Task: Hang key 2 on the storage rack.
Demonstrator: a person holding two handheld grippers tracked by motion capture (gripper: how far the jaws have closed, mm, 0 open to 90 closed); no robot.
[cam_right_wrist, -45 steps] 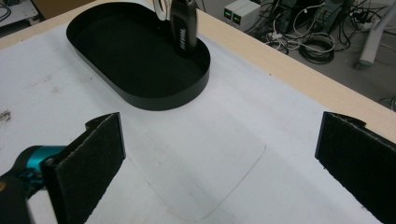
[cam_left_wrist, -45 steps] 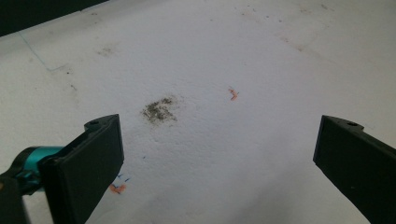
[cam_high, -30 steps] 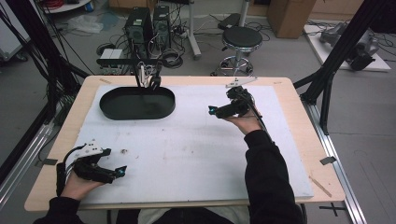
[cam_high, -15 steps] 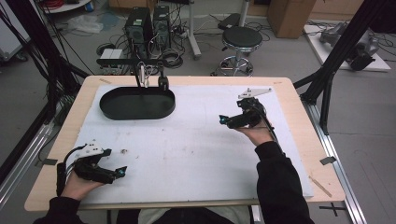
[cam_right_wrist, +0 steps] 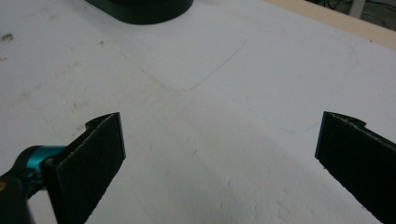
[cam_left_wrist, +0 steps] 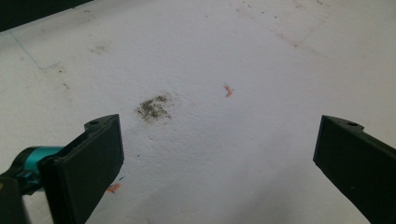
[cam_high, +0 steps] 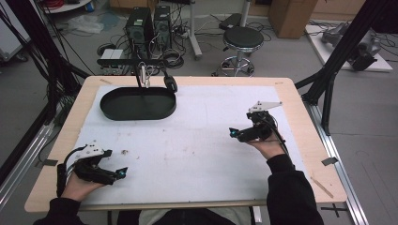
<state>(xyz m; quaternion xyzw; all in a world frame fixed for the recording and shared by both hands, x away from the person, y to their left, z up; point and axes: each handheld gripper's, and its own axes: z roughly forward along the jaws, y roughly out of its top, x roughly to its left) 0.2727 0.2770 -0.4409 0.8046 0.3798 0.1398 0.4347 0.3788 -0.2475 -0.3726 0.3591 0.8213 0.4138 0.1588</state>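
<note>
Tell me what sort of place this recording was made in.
Most likely a lab or workshop set up for recording. A wooden table under a white sheet stands inside a black frame, with computer towers and loose cables on the floor and a stool behind.

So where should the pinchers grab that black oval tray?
Probably the black oval tray's raised rim on its near long side, coming down from above with one jaw inside and one outside. It lies flat and is too wide to span. The right gripper is open.
</note>
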